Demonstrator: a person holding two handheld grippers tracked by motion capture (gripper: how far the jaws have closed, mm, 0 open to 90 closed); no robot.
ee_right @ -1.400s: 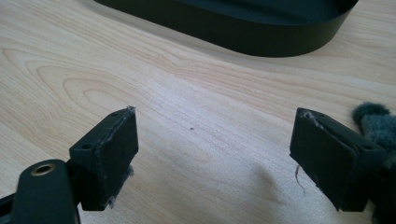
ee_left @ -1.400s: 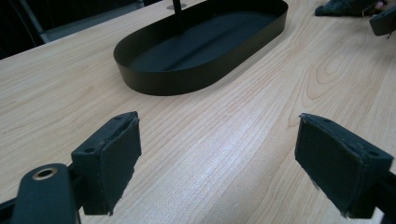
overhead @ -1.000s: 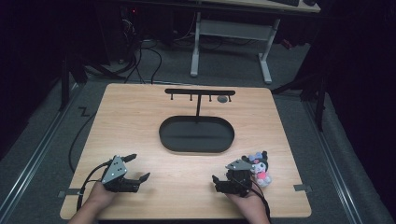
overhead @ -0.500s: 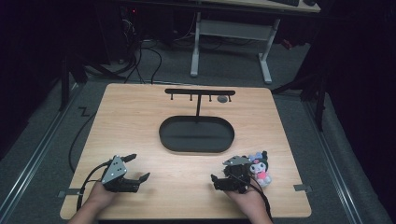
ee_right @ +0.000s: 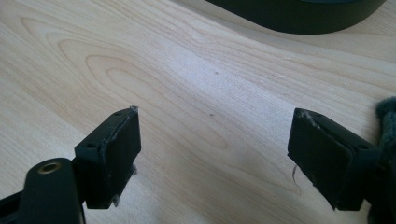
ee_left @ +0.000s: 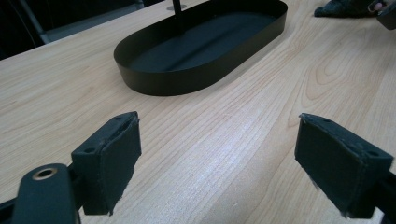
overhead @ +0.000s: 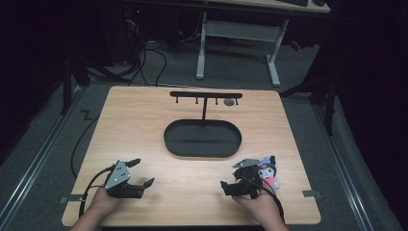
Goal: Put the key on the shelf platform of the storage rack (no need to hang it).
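- A plush doll lies on the tabletop at its near right, just beside the right gripper, near the tray.
- Both grippers' jaws stand wide apart, empty; the left gripper rests well apart from the doll.
- Doll's long axis runs roughly front to back, head toward the tray.
- Risk: the right jaws, angled away from the doll, could nudge it off the edge.

Pale wood-grain worktop; matte black oval tray; plush toy black, white and pink; both grippers' jaws black
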